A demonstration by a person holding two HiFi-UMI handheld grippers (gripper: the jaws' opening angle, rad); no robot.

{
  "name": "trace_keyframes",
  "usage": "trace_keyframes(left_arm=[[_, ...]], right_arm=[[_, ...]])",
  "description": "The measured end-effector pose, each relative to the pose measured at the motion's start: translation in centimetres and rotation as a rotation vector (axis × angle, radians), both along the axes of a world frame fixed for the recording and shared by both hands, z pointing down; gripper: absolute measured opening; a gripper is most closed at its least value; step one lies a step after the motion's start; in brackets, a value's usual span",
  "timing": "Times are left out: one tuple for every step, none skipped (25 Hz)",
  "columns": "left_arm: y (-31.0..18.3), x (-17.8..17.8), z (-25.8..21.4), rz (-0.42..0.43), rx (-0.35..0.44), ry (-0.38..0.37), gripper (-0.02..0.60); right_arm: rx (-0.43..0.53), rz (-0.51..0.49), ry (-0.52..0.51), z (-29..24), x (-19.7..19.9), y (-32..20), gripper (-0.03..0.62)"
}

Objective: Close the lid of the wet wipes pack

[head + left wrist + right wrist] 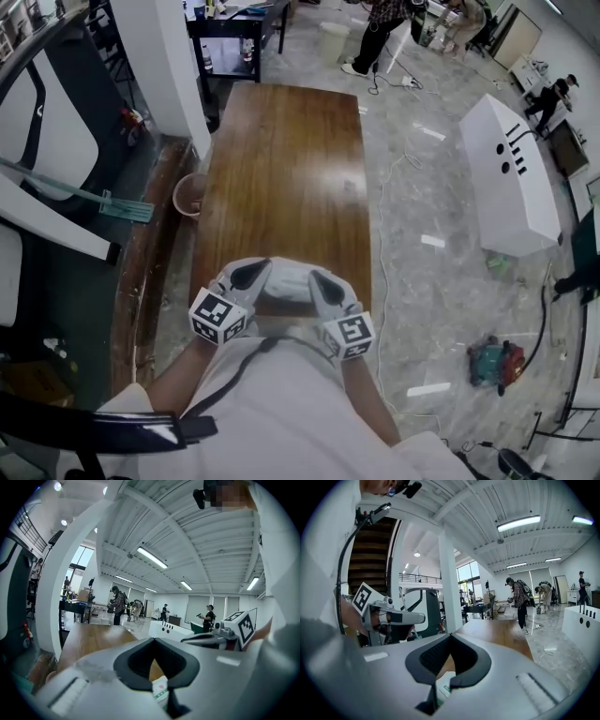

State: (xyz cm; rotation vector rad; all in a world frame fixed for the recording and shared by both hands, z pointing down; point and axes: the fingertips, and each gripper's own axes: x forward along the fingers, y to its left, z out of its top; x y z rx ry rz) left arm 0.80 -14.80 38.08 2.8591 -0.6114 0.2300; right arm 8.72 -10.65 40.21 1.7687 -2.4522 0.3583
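Note:
The wet wipes pack [287, 281] is a white packet lying at the near end of the long wooden table [281, 169], mostly hidden by my two grippers. My left gripper [261, 268] and right gripper [317, 277] hover side by side over it, close to my chest, both pointing forward. In the left gripper view the left gripper [153, 641] is shut and empty, with a corner of the pack [161, 691] showing below. The right gripper [450, 637] is likewise shut and empty, with the pack [442, 689] beneath it. I cannot see the lid.
A pinkish bucket [190, 194] stands on the floor at the table's left edge. A white cabinet [511, 173] lies on the floor to the right, with cables and a red-green tool [495, 362]. People stand beyond the table's far end.

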Motion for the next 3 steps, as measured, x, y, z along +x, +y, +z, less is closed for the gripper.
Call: trace_keyframes(left_arm=[[-0.08, 0.01, 0.14, 0.002, -0.002, -0.001, 0.002], [-0.19, 0.02, 0.27, 0.003, -0.004, -0.002, 0.002], [-0.29, 0.04, 0.4, 0.004, -0.005, -0.003, 0.002]], right_arm=[[0.003, 0.002, 0.001, -0.07, 0.04, -0.17, 0.008], [0.008, 0.004, 0.001, -0.14, 0.09, -0.37, 0.008], [0.013, 0.006, 0.002, -0.22, 0.16, -0.58, 0.008]])
